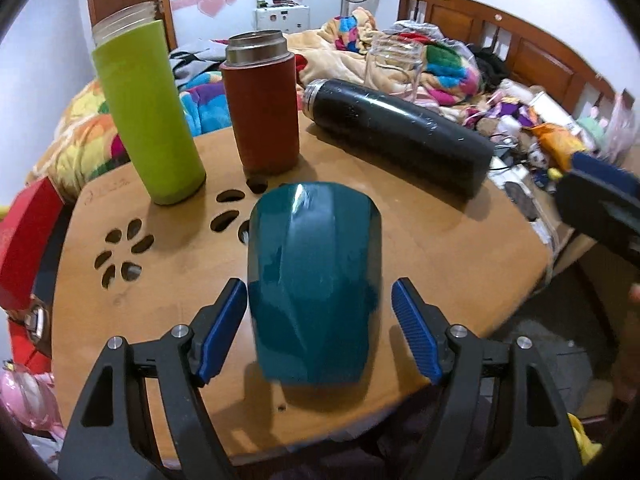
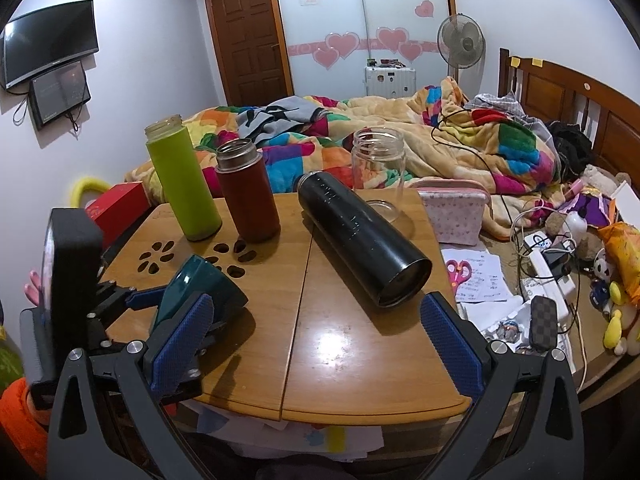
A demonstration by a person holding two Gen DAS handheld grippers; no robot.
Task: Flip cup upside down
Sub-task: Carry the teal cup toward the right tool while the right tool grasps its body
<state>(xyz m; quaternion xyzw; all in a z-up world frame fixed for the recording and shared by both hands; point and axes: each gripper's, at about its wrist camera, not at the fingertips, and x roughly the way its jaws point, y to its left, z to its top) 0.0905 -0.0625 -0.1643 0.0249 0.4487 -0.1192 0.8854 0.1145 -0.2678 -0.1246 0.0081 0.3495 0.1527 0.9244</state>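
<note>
A teal cup (image 1: 314,280) lies tilted on its side on the wooden table (image 1: 440,248), its base pointing away from the left wrist camera. My left gripper (image 1: 320,326) is open, with its blue pads on either side of the cup's rim end; whether the pads touch it is unclear. In the right wrist view the cup (image 2: 200,286) shows its open mouth facing left, with the left gripper (image 2: 160,300) around it. My right gripper (image 2: 320,340) is open and empty above the table's near edge.
A green bottle (image 1: 148,112), a red-brown flask (image 1: 262,104) and a clear jar (image 2: 378,168) stand at the back of the table. A black flask (image 2: 360,240) lies on its side. A bed with blankets (image 2: 440,136) is behind. Clutter (image 2: 540,272) lies on the right.
</note>
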